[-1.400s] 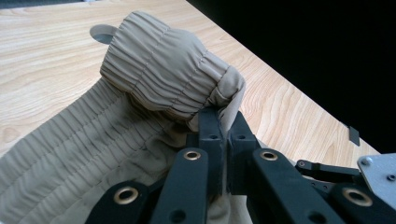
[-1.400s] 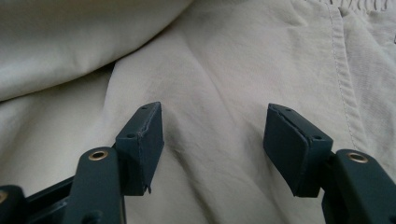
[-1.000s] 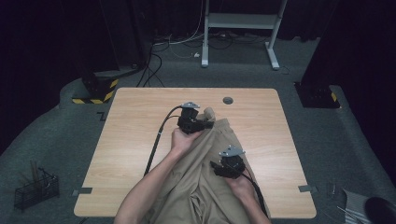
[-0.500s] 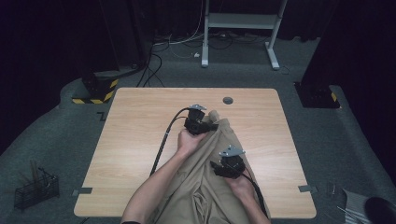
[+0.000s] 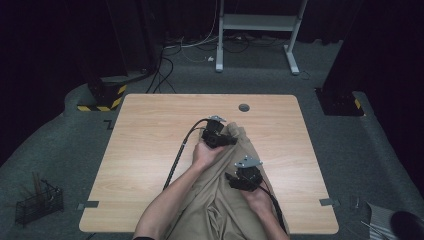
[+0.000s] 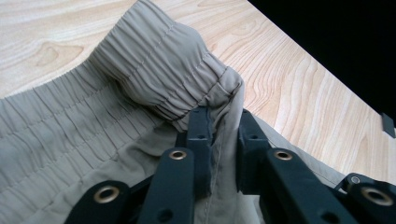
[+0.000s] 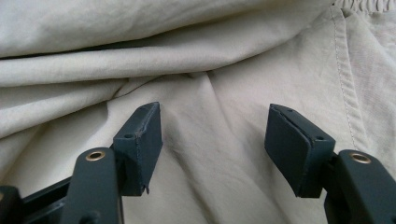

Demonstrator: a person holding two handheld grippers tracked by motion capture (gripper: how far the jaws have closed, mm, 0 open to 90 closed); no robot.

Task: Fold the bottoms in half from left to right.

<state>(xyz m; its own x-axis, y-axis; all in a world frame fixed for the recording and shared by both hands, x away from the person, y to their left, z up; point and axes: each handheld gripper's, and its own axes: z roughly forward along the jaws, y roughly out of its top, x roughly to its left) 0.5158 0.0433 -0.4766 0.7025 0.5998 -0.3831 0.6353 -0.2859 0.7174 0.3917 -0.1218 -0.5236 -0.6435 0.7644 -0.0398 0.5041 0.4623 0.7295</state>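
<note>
High view: one pair of khaki trousers [image 5: 227,200] on table [image 5: 150,145], waistband toward far edge, legs hanging off near edge. Two tools. My left tool [image 5: 223,140] at waistband [image 6: 159,88], jaws just opening, fold of cloth between them, slack. My right tool [image 7: 215,144] spread wide over trouser fabric, pinching nothing. One wire basket [image 5: 37,205] on floor [image 5: 75,110], contents unclear. No writing readable.

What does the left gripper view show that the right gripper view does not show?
The left gripper view shows the gathered elastic waistband of the beige trousers, the wooden table, and a fold of cloth standing between the left gripper jaws, which have just been opening. The right gripper view shows the right gripper with its jaws wide apart above flat, wrinkled cloth, and a stitched seam. Both views show the same beige fabric and two black jaws.
</note>
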